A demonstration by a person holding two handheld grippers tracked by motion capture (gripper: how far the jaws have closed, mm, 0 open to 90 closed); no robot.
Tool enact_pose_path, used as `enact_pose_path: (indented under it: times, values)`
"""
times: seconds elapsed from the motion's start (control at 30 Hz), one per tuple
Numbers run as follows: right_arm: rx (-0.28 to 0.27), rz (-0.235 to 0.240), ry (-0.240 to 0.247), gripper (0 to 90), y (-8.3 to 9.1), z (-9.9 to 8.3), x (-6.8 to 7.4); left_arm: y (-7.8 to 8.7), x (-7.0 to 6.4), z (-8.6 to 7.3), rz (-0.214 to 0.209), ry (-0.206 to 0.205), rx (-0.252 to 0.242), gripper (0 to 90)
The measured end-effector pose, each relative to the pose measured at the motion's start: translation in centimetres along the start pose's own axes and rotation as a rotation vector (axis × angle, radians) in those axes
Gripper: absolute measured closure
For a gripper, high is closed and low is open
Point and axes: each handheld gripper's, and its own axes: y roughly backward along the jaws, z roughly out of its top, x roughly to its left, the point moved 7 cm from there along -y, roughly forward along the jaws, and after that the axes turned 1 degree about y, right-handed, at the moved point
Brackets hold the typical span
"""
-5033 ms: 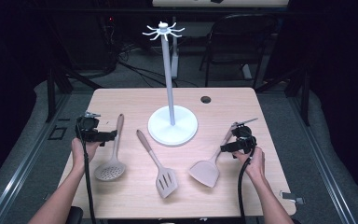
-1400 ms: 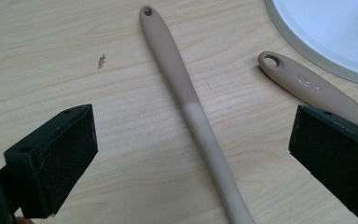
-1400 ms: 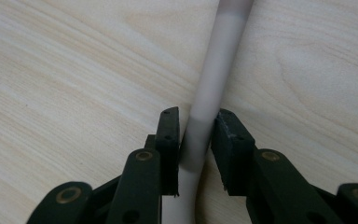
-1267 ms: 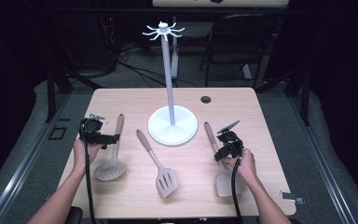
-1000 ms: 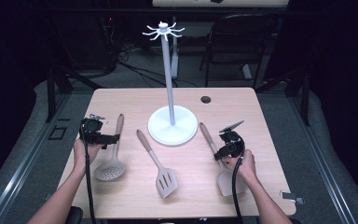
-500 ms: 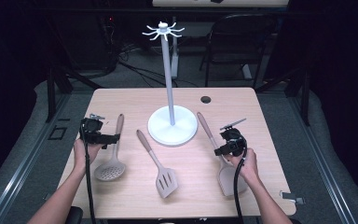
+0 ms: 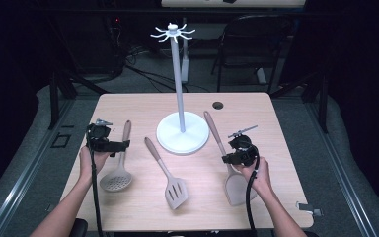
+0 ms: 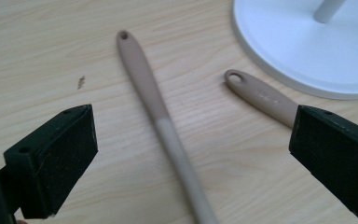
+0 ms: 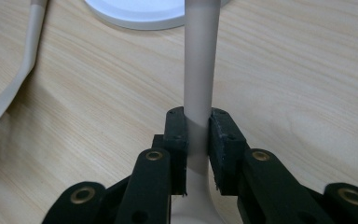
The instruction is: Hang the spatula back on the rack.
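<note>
A white hook stand [image 7: 178, 79] rises from a round base [image 7: 182, 134] at the table's middle. My right gripper [image 7: 231, 158] [image 9: 198, 140] is shut on the handle of a beige solid turner [image 7: 237, 187] [image 9: 199, 60]. The handle's tip points at the base's right edge and the blade lies near the front edge. My left gripper [image 7: 111, 145] [image 8: 193, 140] is open wide and hovers over the handle of a beige skimmer [image 7: 116, 180] [image 8: 154, 100], without touching it. Between the two lies a slotted spatula [image 7: 176, 191] [image 8: 261, 95].
A black round grommet [image 7: 218, 105] sits in the wooden table [image 7: 276, 123] behind the stand. A dark chair [image 7: 256, 44] stands beyond the far edge. In the right gripper view, the slotted spatula's handle [image 9: 18, 70] lies to the left.
My right gripper has taken hold of the turner's handle and swung it round. Over the last second, the handle's tip moved up and left toward the stand base. The left gripper stayed put.
</note>
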Motion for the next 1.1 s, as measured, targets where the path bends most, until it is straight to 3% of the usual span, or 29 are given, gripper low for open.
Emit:
enact_pose_path:
  times: [0.13,0.27,0.47,0.57,0.83,1.1]
  values:
    - [-0.017,0.011,0.023,78.5,0.2,0.2,0.5,0.2,-1.6,0.5,-0.018,-0.018,-0.001,0.7]
    - [-0.046,0.017,0.053,78.5,0.6,0.6,1.1,0.6,-3.8,1.4,-0.069,-0.043,-0.025,1.0]
    - [-0.08,0.015,0.079,78.5,1.1,1.1,1.9,0.7,-8.2,2.7,-0.13,-0.127,-0.053,1.6]
    - [-0.086,0.017,0.084,78.5,1.2,1.2,2.1,0.5,-9.1,3.0,-0.139,-0.139,-0.051,1.8]
    - [-0.114,0.024,0.116,78.5,1.3,2.2,3.2,-0.6,-12.4,4.0,-0.22,-0.174,-0.056,2.4]
    - [-0.134,0.018,0.14,78.5,0.9,3.0,4.1,-0.9,-14.1,4.8,-0.263,-0.186,-0.071,2.7]
